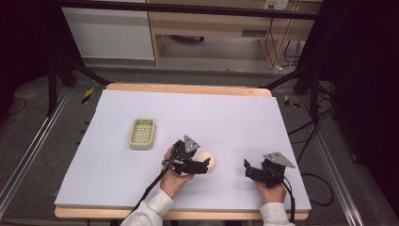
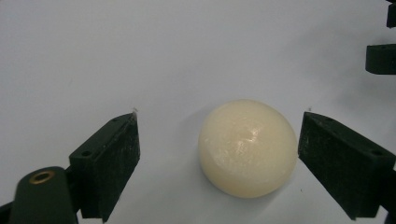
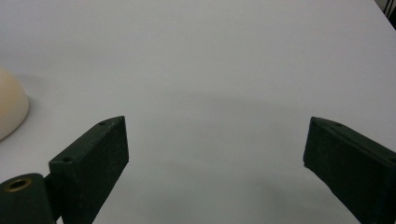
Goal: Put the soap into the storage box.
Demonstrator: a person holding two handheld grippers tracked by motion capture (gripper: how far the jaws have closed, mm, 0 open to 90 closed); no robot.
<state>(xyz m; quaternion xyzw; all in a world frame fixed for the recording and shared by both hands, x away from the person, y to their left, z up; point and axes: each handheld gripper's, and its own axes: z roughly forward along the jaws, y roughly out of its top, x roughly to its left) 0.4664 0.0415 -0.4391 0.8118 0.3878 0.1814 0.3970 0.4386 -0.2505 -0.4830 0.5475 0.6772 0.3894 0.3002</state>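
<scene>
A cream, rounded lump like a soap bar [image 1: 208,160] lies on the pale mat [image 1: 188,113] near the table's front middle. My left gripper [image 1: 205,165] is open around it. In the left gripper view the lump [image 2: 247,147] sits between the black jaws of the left gripper [image 2: 219,135], close against the right-hand one, with a wide gap to the other. My right gripper [image 1: 247,169] rests open on the mat to the right of the lump. In the right gripper view nothing lies between the jaws of the right gripper [image 3: 215,144], and the lump's edge [image 3: 10,109] shows at far left.
A pale green slotted basket [image 1: 142,133] stands on the mat, left of and behind the left hand. The right gripper's jaw tips [image 2: 380,58] show at the top right of the left gripper view. The mat's front edge [image 1: 183,207] runs just before the wrists.
</scene>
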